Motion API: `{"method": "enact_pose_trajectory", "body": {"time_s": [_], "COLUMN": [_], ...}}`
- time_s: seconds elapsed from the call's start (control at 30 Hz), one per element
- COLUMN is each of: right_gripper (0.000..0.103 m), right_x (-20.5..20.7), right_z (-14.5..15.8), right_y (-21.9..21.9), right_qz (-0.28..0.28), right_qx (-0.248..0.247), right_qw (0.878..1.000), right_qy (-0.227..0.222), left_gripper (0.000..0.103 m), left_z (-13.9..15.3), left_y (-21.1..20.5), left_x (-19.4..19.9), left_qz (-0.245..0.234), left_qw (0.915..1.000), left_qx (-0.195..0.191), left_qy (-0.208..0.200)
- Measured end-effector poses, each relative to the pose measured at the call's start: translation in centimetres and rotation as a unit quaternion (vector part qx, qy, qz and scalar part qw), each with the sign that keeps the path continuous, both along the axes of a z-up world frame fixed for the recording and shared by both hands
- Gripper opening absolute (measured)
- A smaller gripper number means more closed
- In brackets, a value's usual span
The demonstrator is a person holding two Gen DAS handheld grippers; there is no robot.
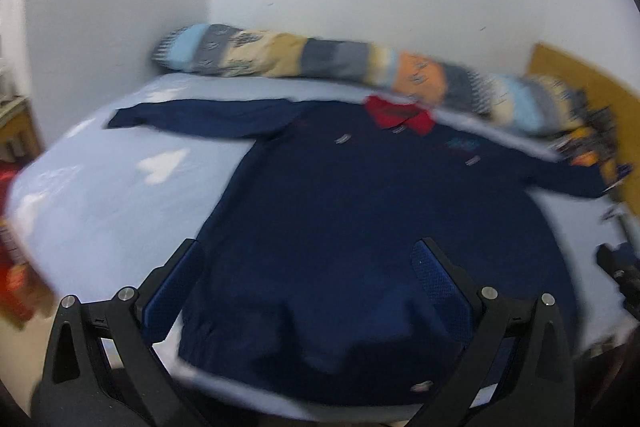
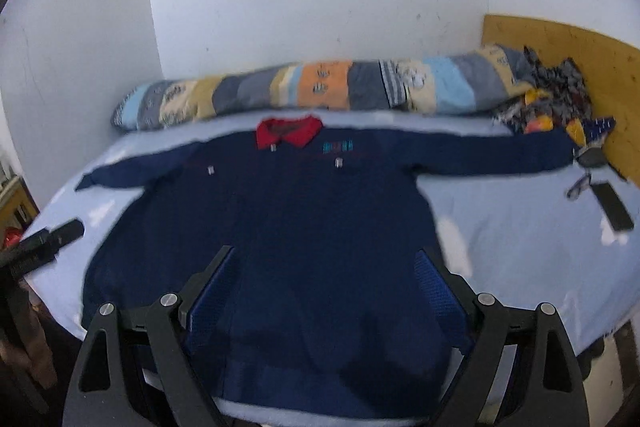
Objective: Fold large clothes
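A navy long-sleeved jacket (image 1: 360,211) with a red collar (image 1: 400,115) lies flat on the pale blue bed, both sleeves spread out sideways. My left gripper (image 1: 308,247) hovers over the jacket's lower left part, jaws wide apart with nothing between them. In the right wrist view the same jacket (image 2: 304,211) and its collar (image 2: 290,133) fill the middle. My right gripper (image 2: 326,253) hangs above the lower hem area, open and empty. The blue pads (image 2: 436,287) touch no cloth. Both views are blurred.
A long patchwork bolster (image 2: 320,89) lies along the white wall behind the jacket. A crumpled patterned cloth (image 2: 552,103), a dark phone (image 2: 612,207) and keys (image 2: 578,187) sit at the right by a wooden headboard (image 2: 580,67). The other gripper (image 2: 44,239) shows at the left bed edge.
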State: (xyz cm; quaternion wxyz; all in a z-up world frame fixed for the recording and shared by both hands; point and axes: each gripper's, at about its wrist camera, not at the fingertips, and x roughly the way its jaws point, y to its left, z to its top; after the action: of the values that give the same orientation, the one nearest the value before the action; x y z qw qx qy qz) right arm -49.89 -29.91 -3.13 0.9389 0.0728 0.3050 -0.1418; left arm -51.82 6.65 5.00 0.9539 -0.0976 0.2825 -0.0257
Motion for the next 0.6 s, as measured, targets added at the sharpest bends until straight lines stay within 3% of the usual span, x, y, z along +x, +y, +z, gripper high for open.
{"method": "enact_pose_trajectory", "body": {"time_s": [0.03,0.07,0.17,0.23,0.4,0.43,0.5,0.6], "right_gripper": [0.089,0.089,0.091,0.091,0.091,0.091,0.091,0.091], "right_x": [0.4,0.6,1.0,1.3,1.9,1.7,2.0,2.1], "right_z": [-0.7,-0.9,-1.2,-1.8,-2.5,-2.6,-2.5,-2.3], "right_y": [0.6,1.1,3.0,3.6,4.2,4.2,4.3,4.3], "right_qz": [0.011,0.022,0.037,0.049,0.051,0.052,0.054,0.055], "right_qx": [0.006,0.005,-0.035,-0.030,-0.020,-0.019,-0.019,-0.023], "right_qw": [1.000,0.999,0.998,0.998,0.997,0.997,0.996,0.996], "right_qy": [0.019,0.028,0.028,0.039,0.057,0.057,0.062,0.063], "left_gripper": [0.103,0.103,0.103,0.103,0.103,0.103,0.103,0.103], "left_z": [-0.6,-0.8,-0.6,-2.0,-4.0,-2.2,-1.6,-1.6], "left_y": [2.0,4.1,9.6,12.2,12.8,11.6,10.2,11.2], "left_x": [-1.4,-3.3,-9.0,-12.3,-14.2,-12.8,-10.0,-11.0], "left_qz": [-0.013,-0.025,-0.018,-0.032,-0.038,-0.040,-0.049,-0.050], "left_qw": [0.9993,0.9987,0.9998,0.9994,0.9983,0.9980,0.9974,0.9968], "left_qx": [-0.026,-0.038,0.010,0.008,0.005,0.012,0.019,0.031], "left_qy": [0.024,0.021,0.001,0.013,0.044,0.048,0.050,0.054]}}
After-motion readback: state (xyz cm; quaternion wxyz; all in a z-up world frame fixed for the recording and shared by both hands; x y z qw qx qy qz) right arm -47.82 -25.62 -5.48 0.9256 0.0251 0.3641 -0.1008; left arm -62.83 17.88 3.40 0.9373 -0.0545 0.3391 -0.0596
